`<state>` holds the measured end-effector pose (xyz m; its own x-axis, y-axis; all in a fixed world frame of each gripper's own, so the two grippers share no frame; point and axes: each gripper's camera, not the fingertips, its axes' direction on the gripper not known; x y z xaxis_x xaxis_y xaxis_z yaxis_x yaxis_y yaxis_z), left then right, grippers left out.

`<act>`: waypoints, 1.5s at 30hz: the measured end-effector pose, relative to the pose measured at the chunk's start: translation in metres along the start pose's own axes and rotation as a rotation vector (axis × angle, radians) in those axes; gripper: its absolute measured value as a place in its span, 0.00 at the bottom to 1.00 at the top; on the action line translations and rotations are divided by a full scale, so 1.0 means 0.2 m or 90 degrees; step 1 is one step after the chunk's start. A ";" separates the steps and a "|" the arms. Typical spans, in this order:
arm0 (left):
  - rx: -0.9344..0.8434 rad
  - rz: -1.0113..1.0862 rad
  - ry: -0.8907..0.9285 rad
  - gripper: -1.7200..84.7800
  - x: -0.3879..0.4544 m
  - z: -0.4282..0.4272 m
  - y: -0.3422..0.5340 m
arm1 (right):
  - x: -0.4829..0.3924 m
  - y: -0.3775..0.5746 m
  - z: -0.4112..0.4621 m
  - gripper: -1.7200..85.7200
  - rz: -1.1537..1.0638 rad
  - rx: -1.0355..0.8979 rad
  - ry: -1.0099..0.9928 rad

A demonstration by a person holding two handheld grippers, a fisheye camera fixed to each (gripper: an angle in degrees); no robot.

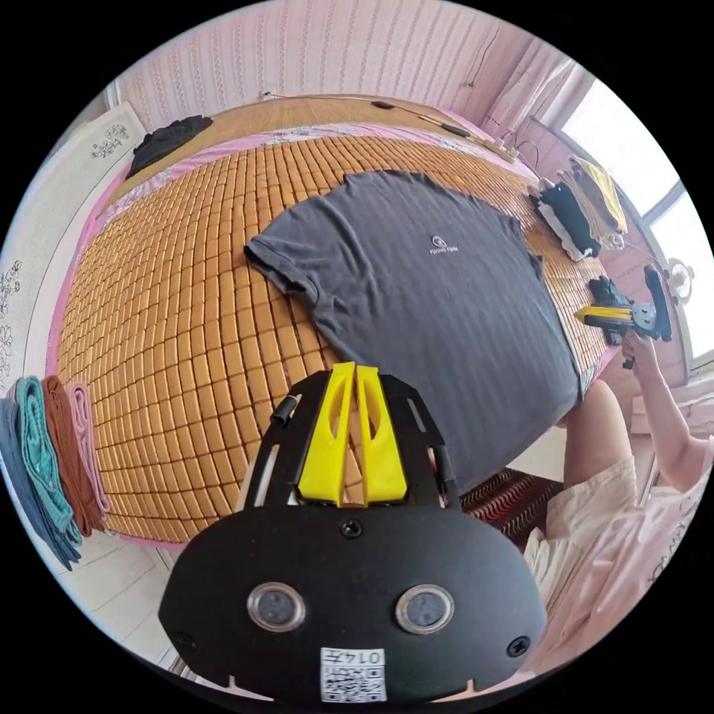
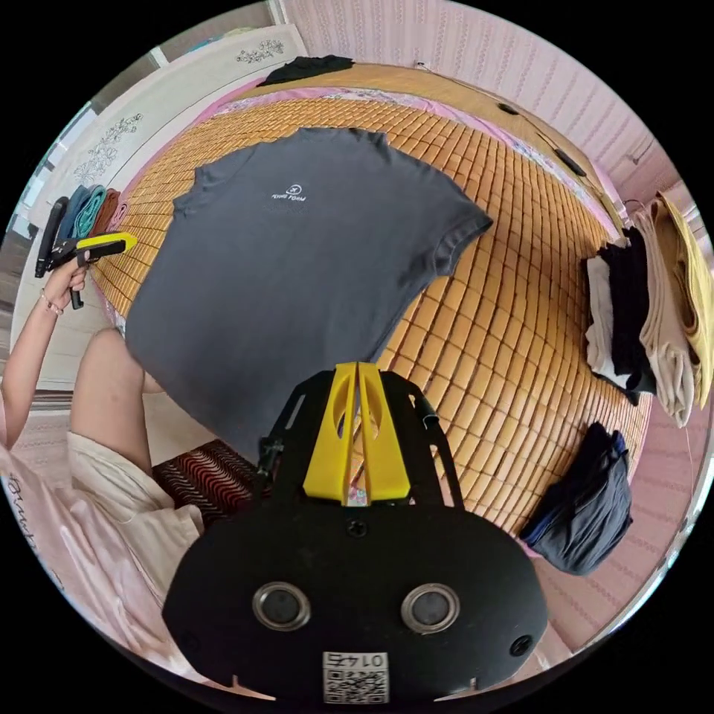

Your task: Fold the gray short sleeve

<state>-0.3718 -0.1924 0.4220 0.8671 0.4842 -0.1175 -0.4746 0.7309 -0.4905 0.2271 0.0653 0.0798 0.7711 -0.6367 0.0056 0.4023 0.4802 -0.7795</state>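
Gray short sleeve (image 1: 416,297) lies flat, small white chest logo unreadable; both tongs (image 1: 355,368) (image 2: 355,366) closed, empty

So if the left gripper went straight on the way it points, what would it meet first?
Most likely the gray shirt: the left gripper, jaws closed and empty, points at its lower body, spread flat on the bamboo mat. Depth is unclear, so how far off it is I cannot tell.

A bed (image 1: 171,312) covered by a woven bamboo mat (image 2: 520,297) carries everything. A gray short sleeve shirt (image 1: 424,297) lies spread flat on the mat, chest side up, its hem hanging over the near edge. A dark garment (image 1: 167,137) sits at the far corner. Folded clothes (image 2: 639,312) are stacked along one side, with a dark bundle (image 2: 587,506) near the edge, and folded towels (image 1: 52,461) line the opposite edge.
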 end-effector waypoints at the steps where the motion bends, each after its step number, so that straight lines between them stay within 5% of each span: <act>1: 0.014 -0.011 -0.004 0.01 -0.03 0.01 -0.07 | 0.01 -0.04 -0.01 0.01 0.001 0.009 0.005; 9: 0.061 -0.075 -0.044 0.01 -0.25 0.11 -0.41 | 0.30 -0.59 0.07 0.01 0.116 0.041 0.076; 19: 0.051 -0.136 -0.123 0.01 -0.47 0.25 -0.37 | 0.37 -0.66 0.24 0.01 0.178 0.026 0.152; 24: 0.075 -0.187 -0.042 0.01 -0.57 0.22 -0.29 | 0.35 -0.64 0.19 0.01 0.175 0.030 0.119; 33: 0.188 -0.059 0.025 0.01 -0.36 -0.15 0.19 | -0.02 0.02 -0.26 0.01 0.086 0.199 0.082; 39: 0.219 -0.094 0.016 0.01 -0.22 -0.20 0.67 | -0.36 0.52 -0.24 0.02 0.090 0.126 0.000; 45: 0.263 -0.158 0.048 0.01 -0.27 -0.12 0.81 | -0.67 0.46 -0.31 0.06 0.031 0.130 0.006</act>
<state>-0.4910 -0.1115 0.3284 0.9629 0.2462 -0.1102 -0.2595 0.9570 -0.1294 0.1310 0.1571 -0.0311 0.7877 -0.6150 -0.0358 0.4571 0.6225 -0.6353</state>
